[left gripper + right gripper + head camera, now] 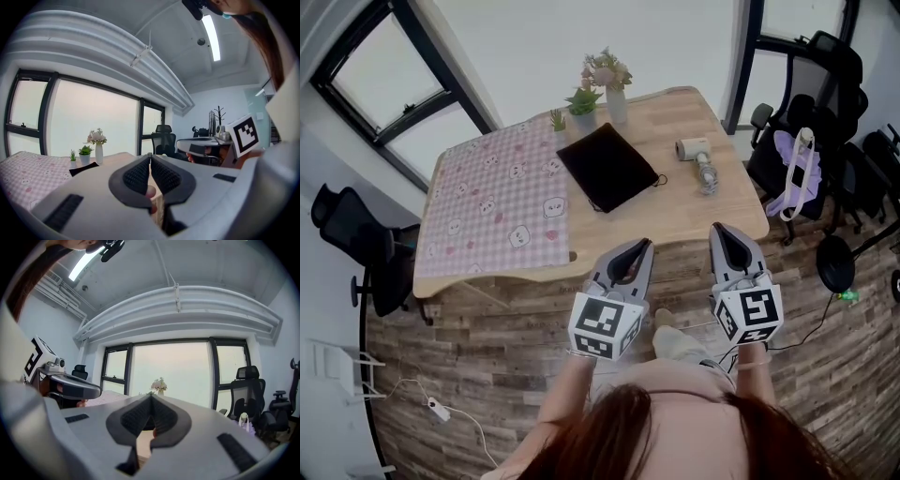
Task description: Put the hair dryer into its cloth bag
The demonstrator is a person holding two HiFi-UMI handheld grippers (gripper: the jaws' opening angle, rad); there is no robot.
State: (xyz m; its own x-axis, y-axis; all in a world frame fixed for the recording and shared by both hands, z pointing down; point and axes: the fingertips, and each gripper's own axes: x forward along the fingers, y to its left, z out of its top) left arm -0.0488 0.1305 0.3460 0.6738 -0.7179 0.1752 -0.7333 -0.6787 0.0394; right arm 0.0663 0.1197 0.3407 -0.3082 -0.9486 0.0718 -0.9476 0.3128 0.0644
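A white hair dryer (pixel 696 156) lies on the wooden table (pixel 694 220) near its right end. The black cloth bag (pixel 607 167) lies flat in the table's middle, its drawstring toward the dryer; its corner (pixel 83 168) shows in the left gripper view. My left gripper (pixel 646 244) hovers in front of the table's near edge, shut and empty. My right gripper (pixel 716 229) is beside it, also shut with nothing held, just at the table's near edge. Both point toward the table. In each gripper view the black pads (pixel 140 176) (pixel 161 418) meet at the tips.
A pink checked cloth (pixel 497 202) covers the table's left part. A vase of flowers (pixel 614 89) and small potted plants (pixel 581 105) stand at the far edge. Office chairs (pixel 811 103) stand at the right, another (pixel 356 244) at the left. A cable (pixel 441 408) lies on the floor.
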